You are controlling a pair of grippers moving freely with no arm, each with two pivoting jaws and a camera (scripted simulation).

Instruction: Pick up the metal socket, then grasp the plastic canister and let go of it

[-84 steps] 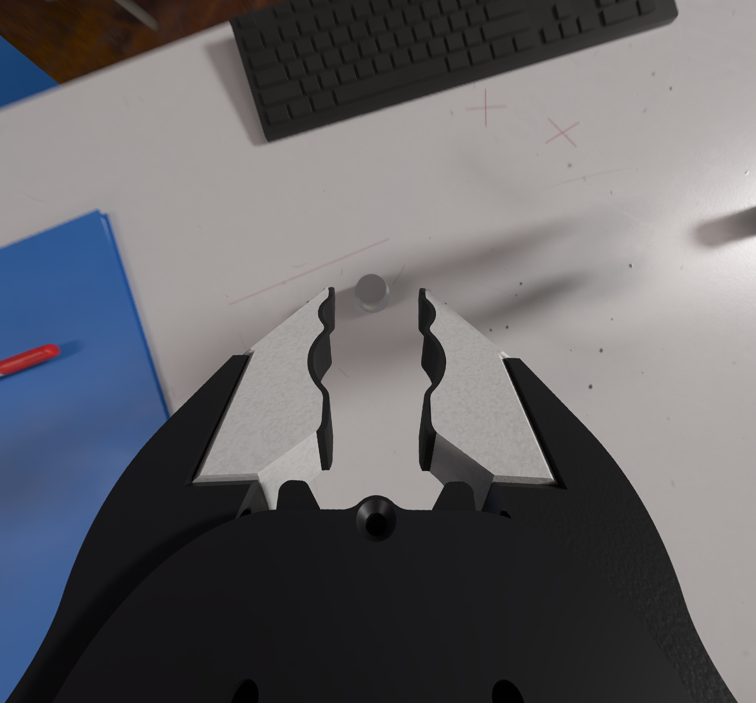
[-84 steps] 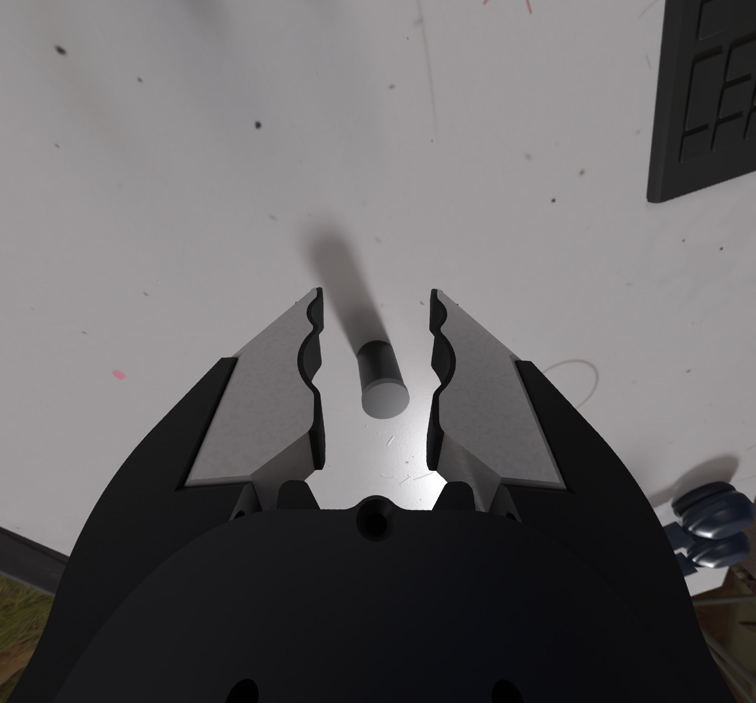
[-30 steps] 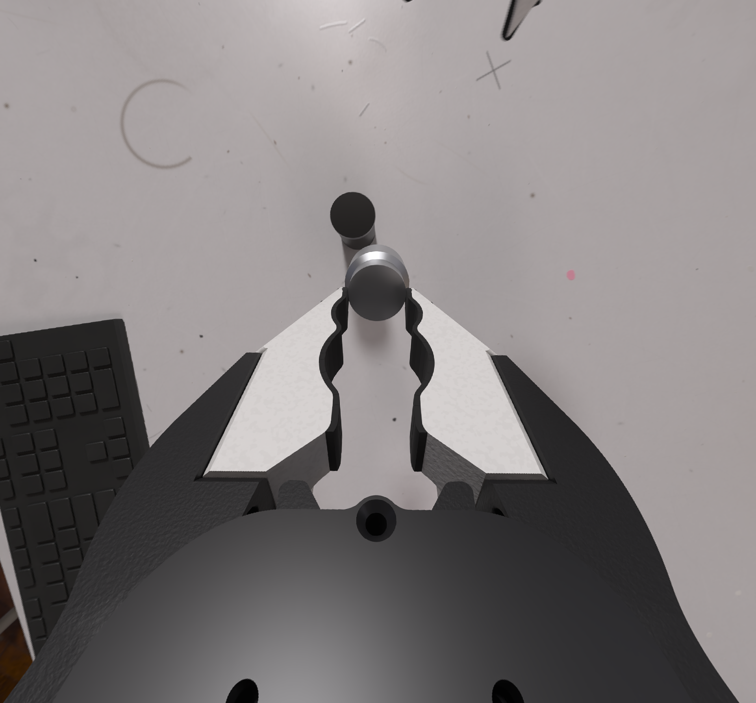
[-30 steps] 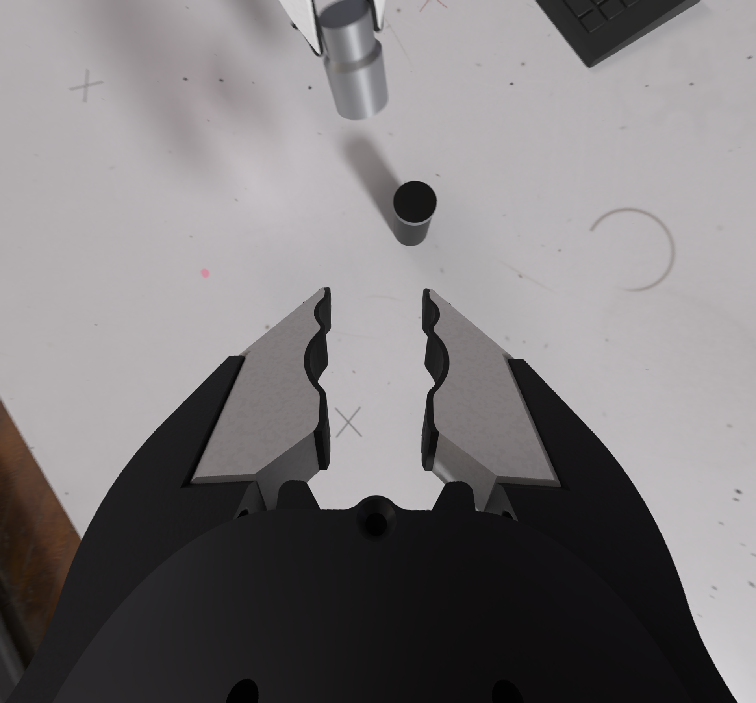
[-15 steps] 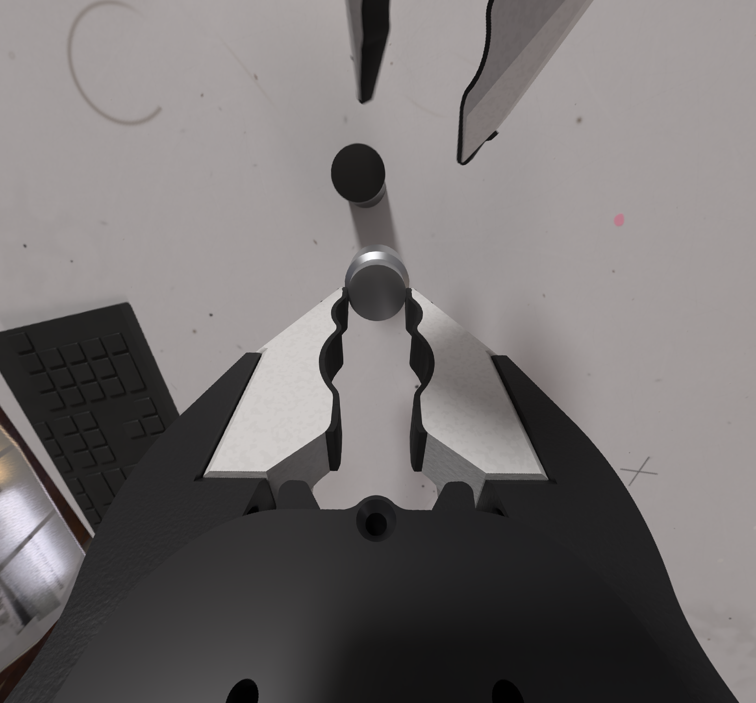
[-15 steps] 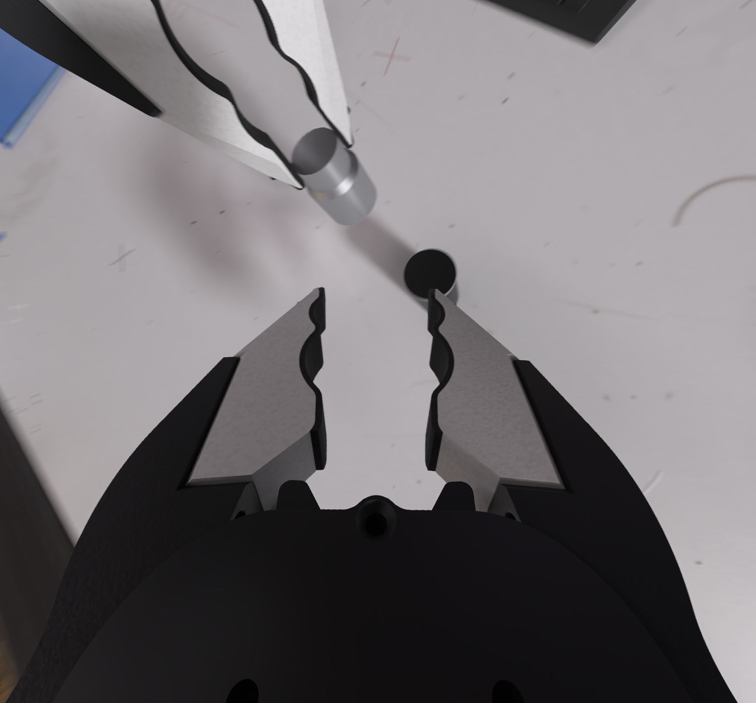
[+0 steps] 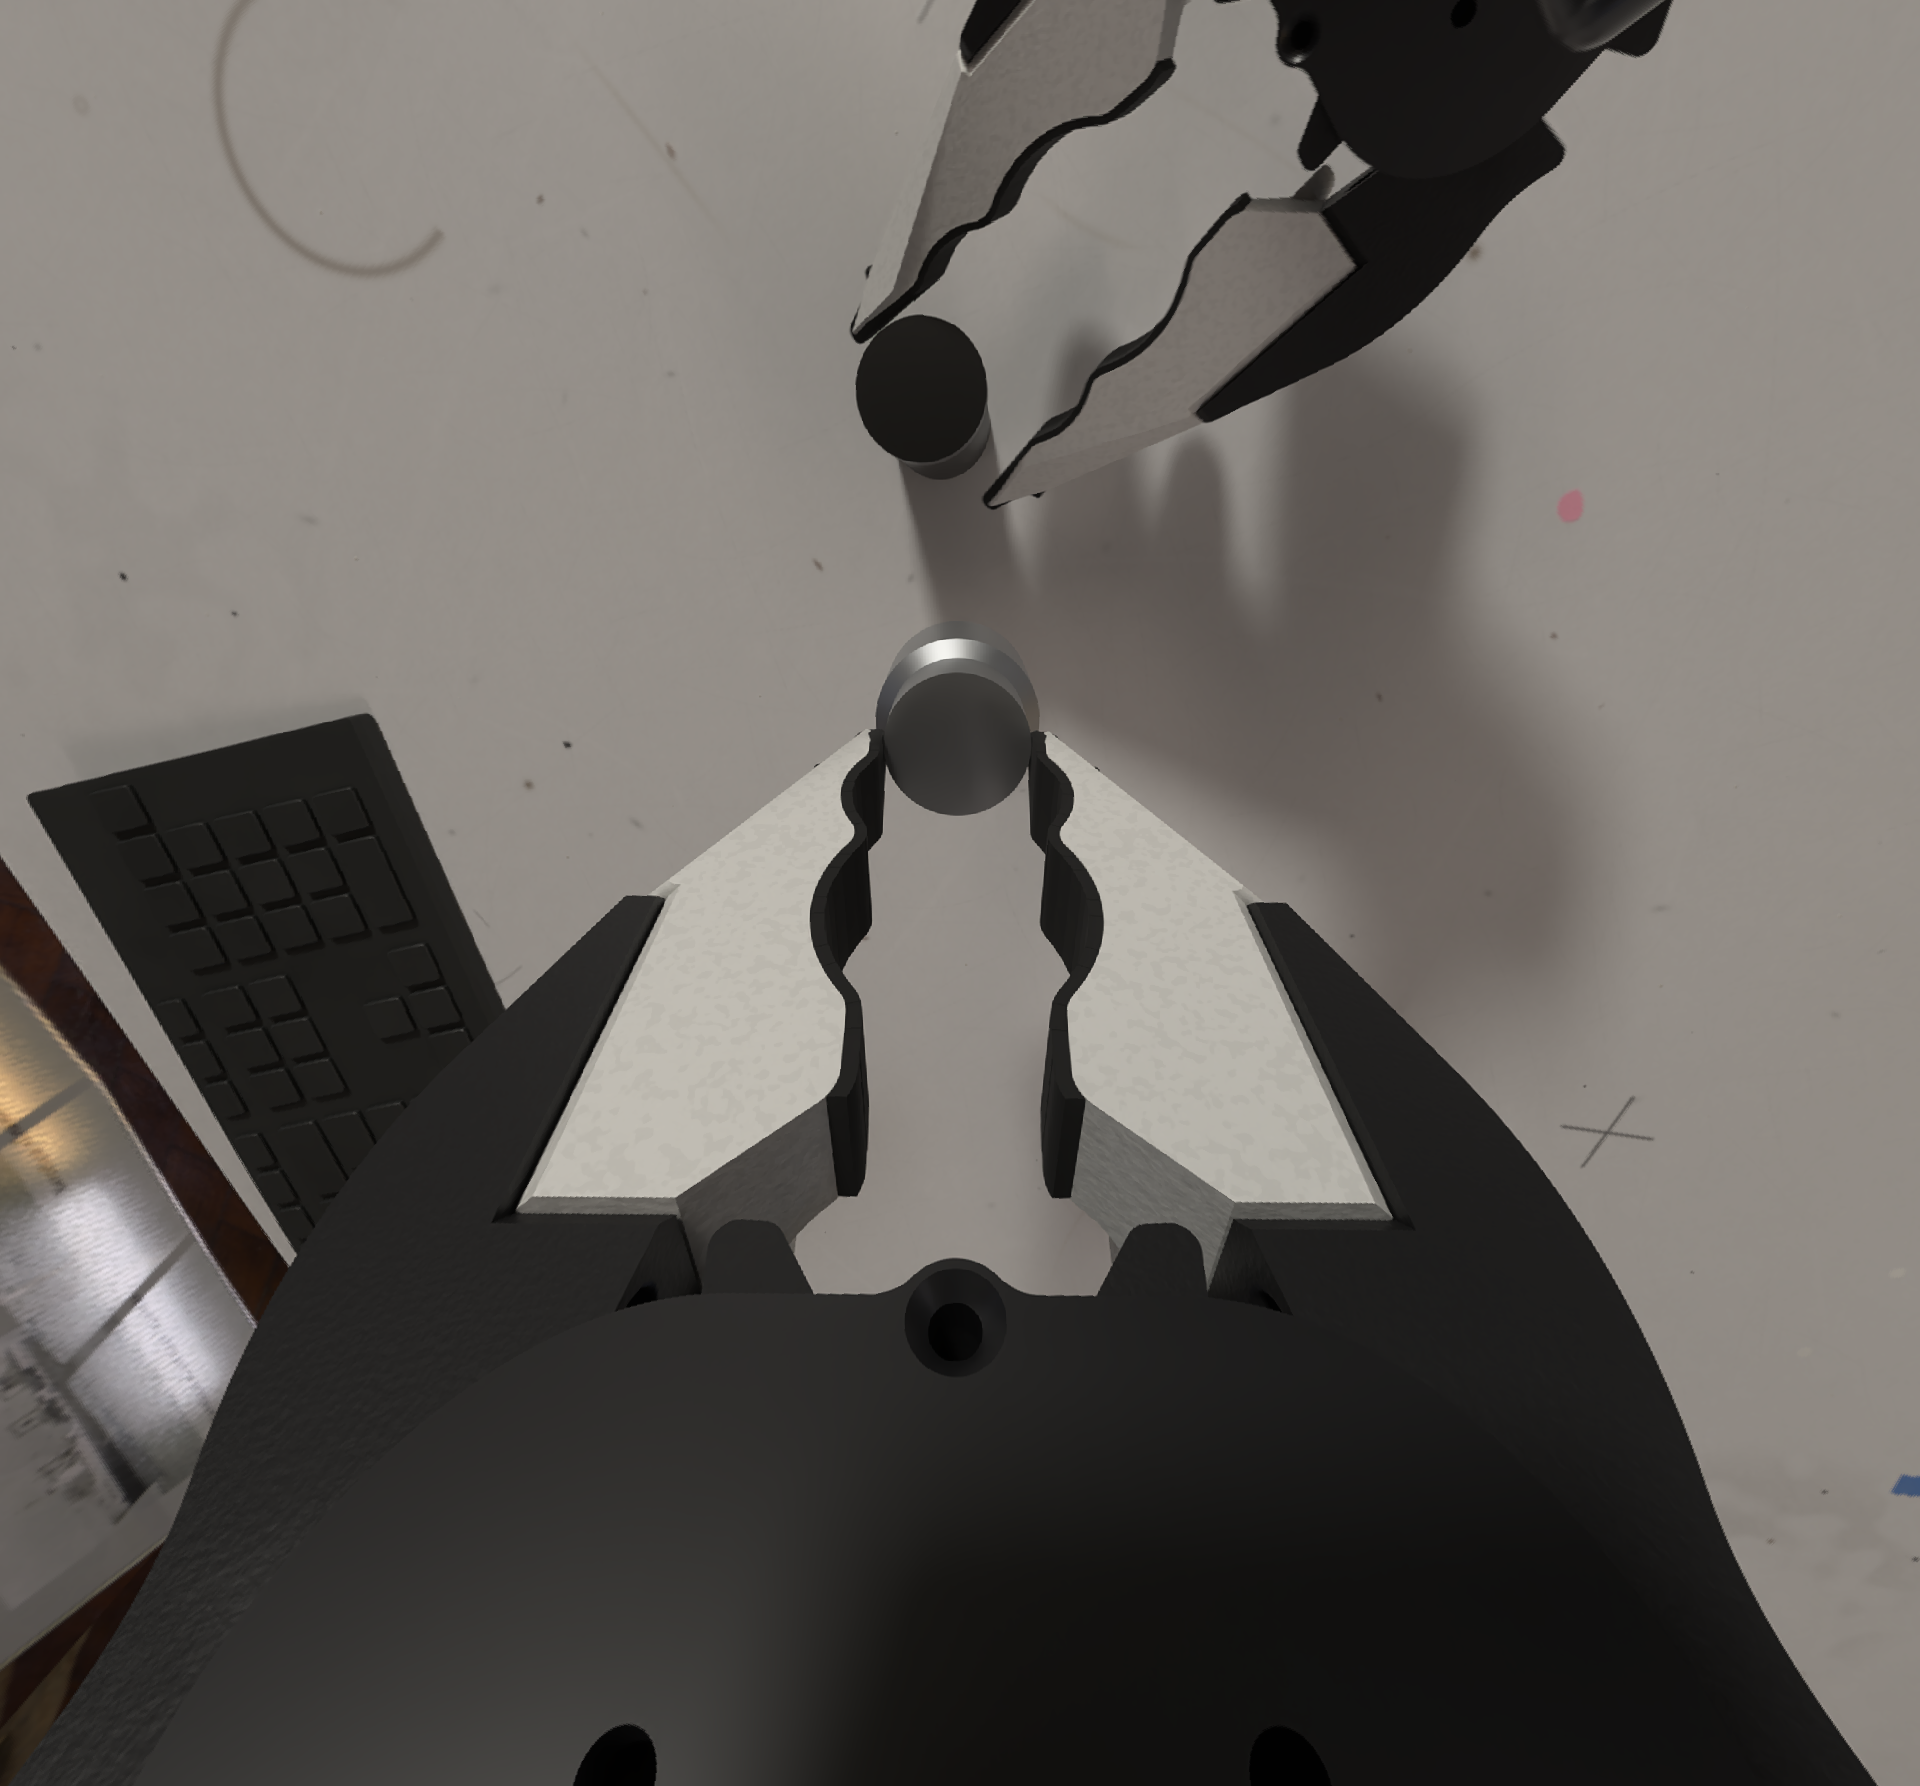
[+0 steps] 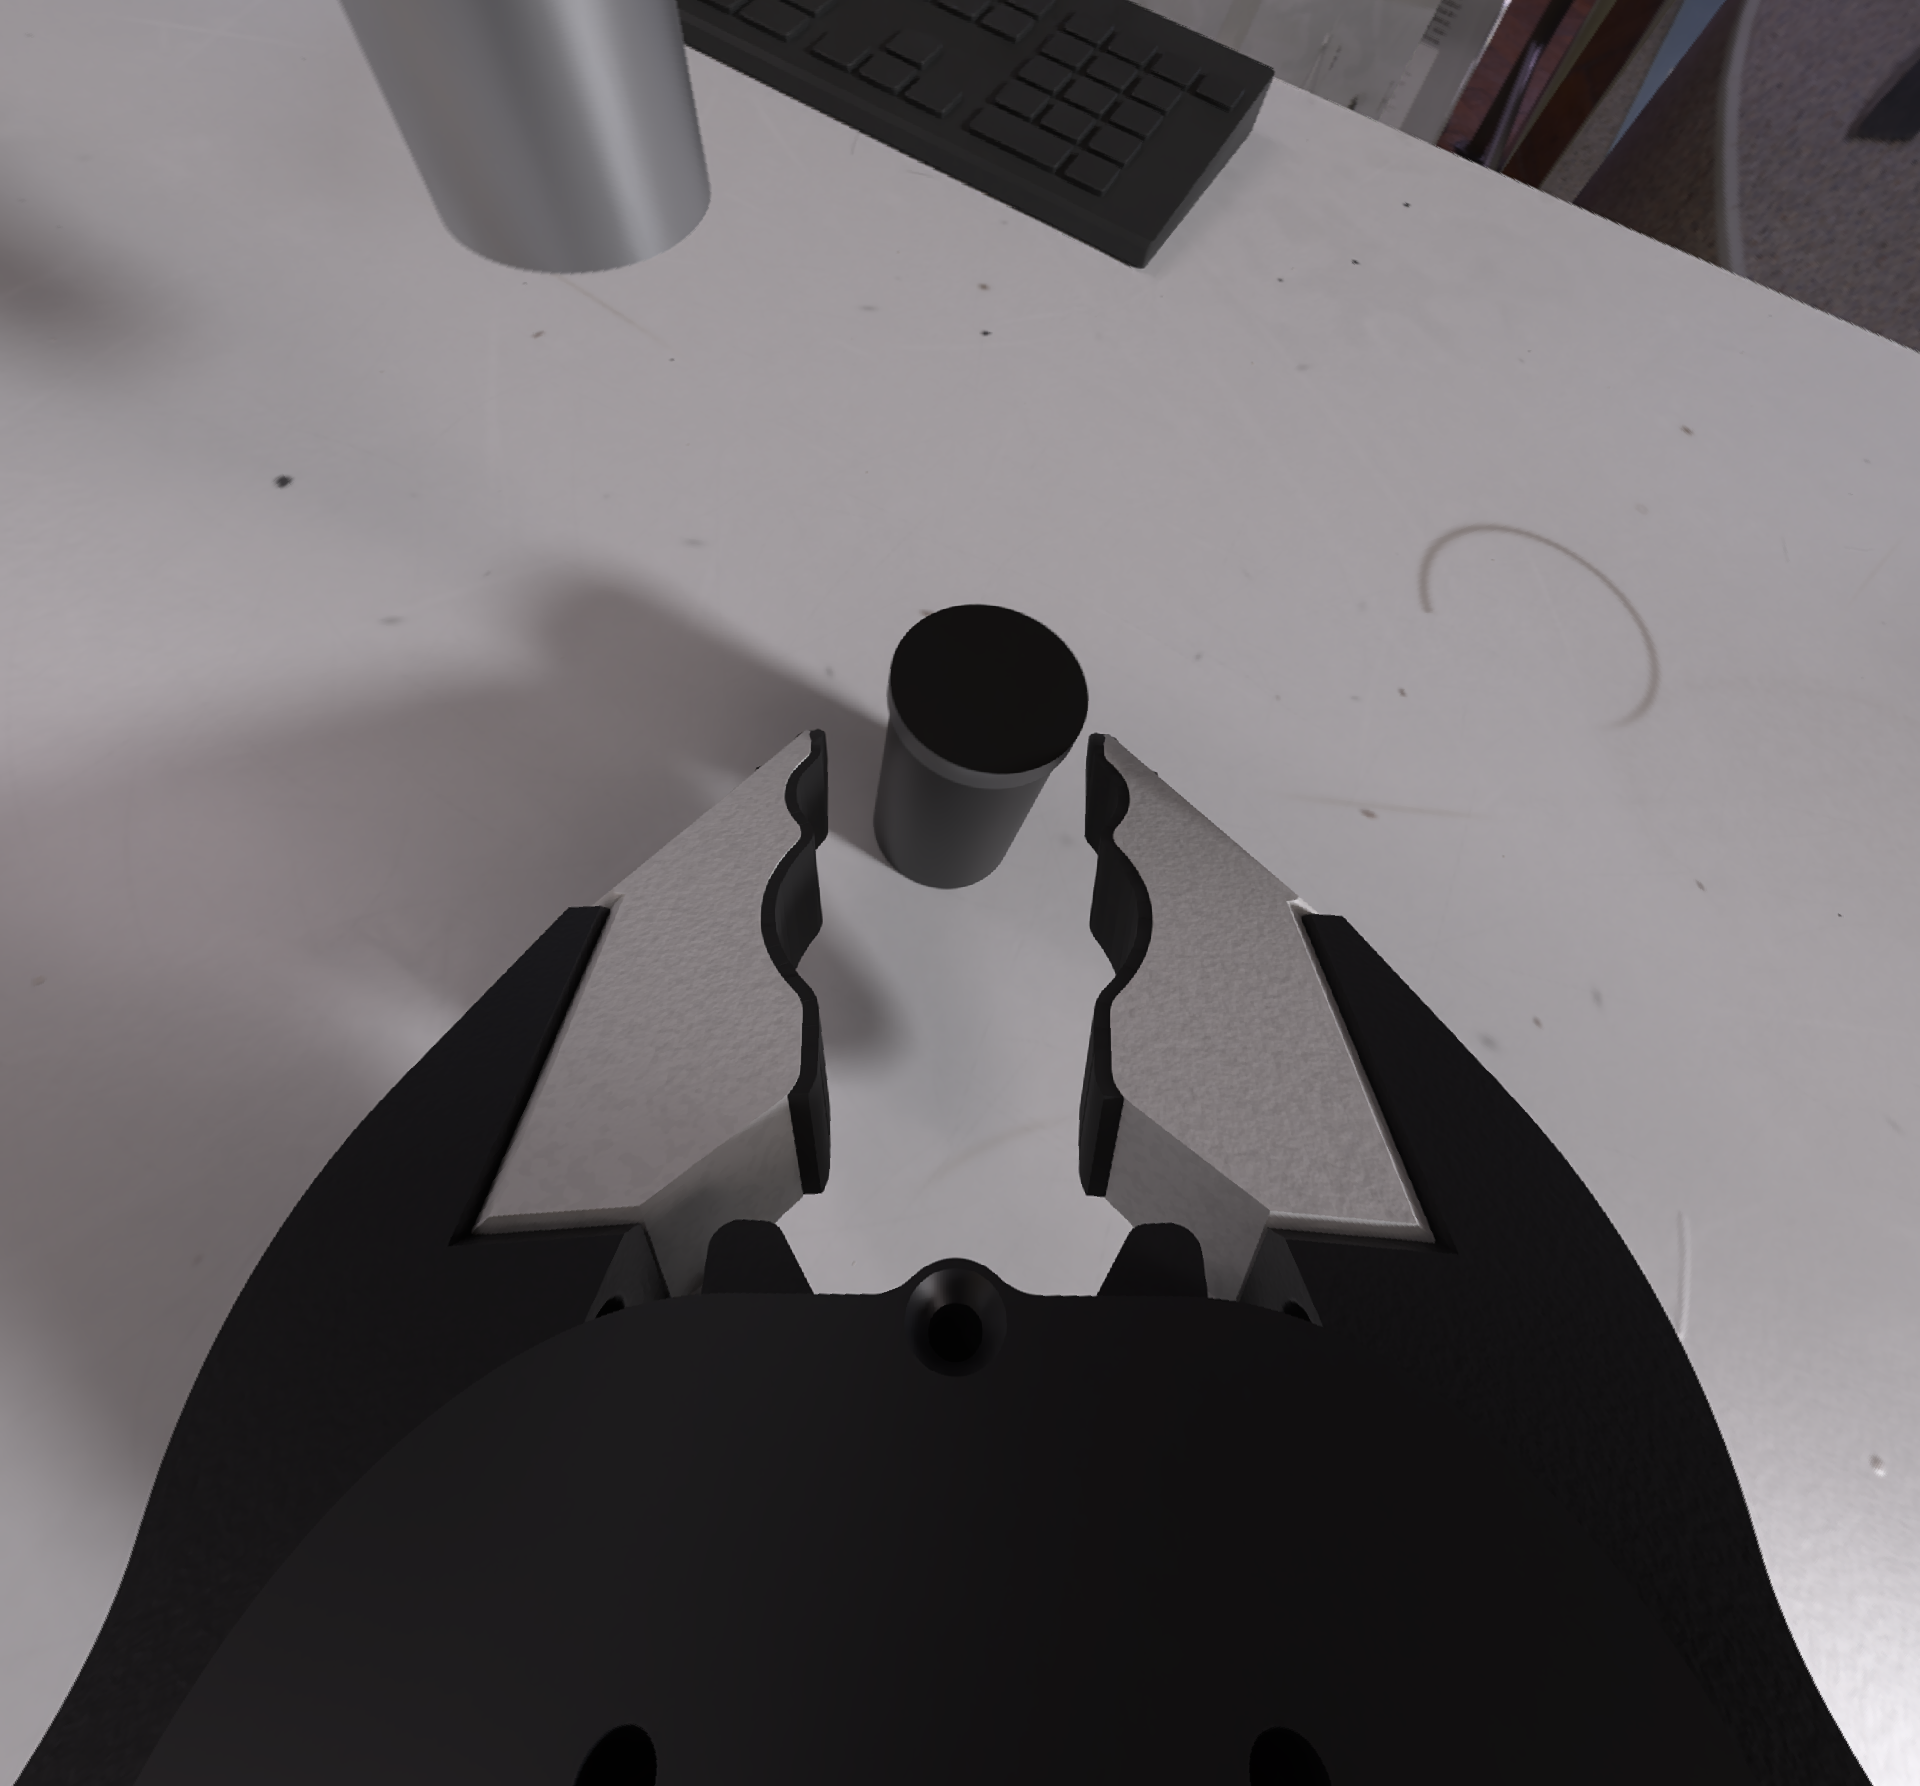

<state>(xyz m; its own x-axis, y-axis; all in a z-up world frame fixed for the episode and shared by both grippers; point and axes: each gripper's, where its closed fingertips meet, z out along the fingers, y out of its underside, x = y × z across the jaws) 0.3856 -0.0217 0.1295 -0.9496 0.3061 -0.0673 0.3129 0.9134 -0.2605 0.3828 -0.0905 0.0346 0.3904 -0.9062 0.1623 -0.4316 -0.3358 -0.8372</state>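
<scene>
2 grippers: the left gripper (image 7: 956, 749) pinches the metal socket (image 7: 956, 744) aloft; the right gripper (image 8: 951, 760), jaws wide, flanks the upright plastic canister (image 8: 961, 791) on the table (image 8: 1351, 489). Canister seems light, smooth, tippable; grip mid-body.

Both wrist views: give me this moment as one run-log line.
left claw: shut on metal socket, lifted | right claw: open, straddling upright plastic canister on table | grasp pending

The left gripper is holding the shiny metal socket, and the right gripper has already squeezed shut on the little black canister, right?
Not quite. In the right wrist view, the right gripper is open around the black canister, gaps both sides. The left gripper does hold the metal socket.
</scene>
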